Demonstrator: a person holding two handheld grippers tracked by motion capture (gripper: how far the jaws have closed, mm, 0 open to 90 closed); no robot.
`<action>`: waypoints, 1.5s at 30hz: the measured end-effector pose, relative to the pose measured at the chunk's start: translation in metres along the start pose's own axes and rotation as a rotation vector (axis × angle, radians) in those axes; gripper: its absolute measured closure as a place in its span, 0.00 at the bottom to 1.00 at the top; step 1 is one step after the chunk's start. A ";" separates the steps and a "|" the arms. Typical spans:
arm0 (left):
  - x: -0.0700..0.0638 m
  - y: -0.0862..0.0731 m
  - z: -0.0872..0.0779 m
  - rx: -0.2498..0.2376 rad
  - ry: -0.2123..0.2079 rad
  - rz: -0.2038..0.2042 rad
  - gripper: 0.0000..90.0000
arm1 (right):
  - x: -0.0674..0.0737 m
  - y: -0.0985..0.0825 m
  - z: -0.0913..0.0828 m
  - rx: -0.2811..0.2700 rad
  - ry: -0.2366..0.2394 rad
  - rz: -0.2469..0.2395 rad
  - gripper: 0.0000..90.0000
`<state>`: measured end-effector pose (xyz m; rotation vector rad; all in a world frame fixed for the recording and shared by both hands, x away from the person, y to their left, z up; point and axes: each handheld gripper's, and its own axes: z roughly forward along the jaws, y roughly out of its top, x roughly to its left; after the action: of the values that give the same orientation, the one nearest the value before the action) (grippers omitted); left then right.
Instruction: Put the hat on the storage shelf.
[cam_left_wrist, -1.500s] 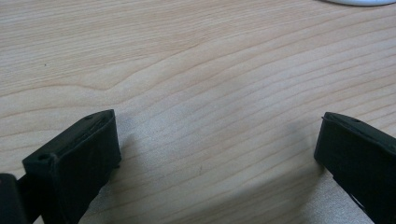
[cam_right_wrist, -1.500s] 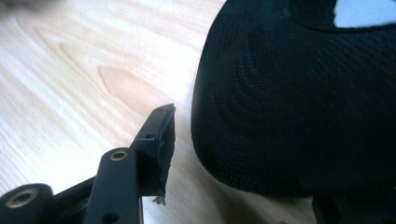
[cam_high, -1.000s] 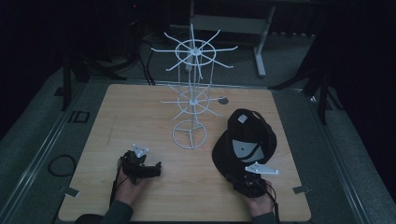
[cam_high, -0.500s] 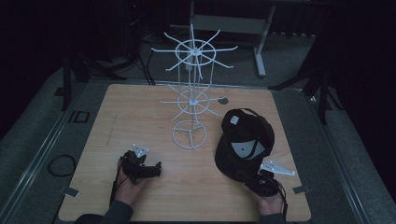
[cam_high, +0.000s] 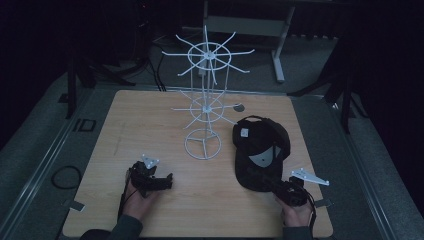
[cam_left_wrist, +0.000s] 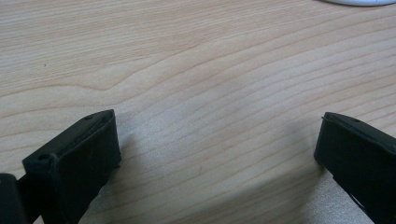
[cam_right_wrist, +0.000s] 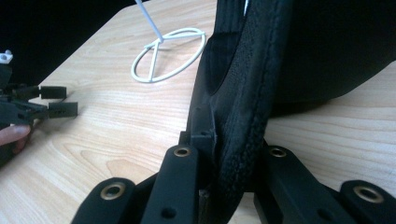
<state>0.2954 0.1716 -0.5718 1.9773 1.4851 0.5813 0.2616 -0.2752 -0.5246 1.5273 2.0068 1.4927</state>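
While left gripper (cam_high: 162, 181) rests released, right gripper (cam_right_wrist: 229, 154) just clenched onto cap (cam_high: 260, 145) brim

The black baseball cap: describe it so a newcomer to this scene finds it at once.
On the light wooden table, look right of the white wire rack with its ring base. There lies the black baseball cap, its brim edge pinched in the right gripper, whose jaws have just been closing. It is the one soft, dark fabric thing, with a grey patch inside.

Overhead view; two close claw views
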 end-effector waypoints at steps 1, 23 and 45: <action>0.000 0.000 0.000 0.000 0.000 0.000 0.00 | 0.000 0.000 0.000 -0.003 -0.001 0.003 0.92; 0.000 0.000 0.000 0.000 0.000 0.000 0.00 | 0.011 0.016 0.004 -0.036 -0.051 -0.063 0.96; 0.000 0.000 0.000 -0.001 0.000 0.000 0.00 | 0.022 0.038 0.005 -0.098 -0.153 -0.163 0.96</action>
<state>0.2955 0.1715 -0.5718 1.9763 1.4850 0.5815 0.2782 -0.2570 -0.4879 1.3602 1.8919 1.3470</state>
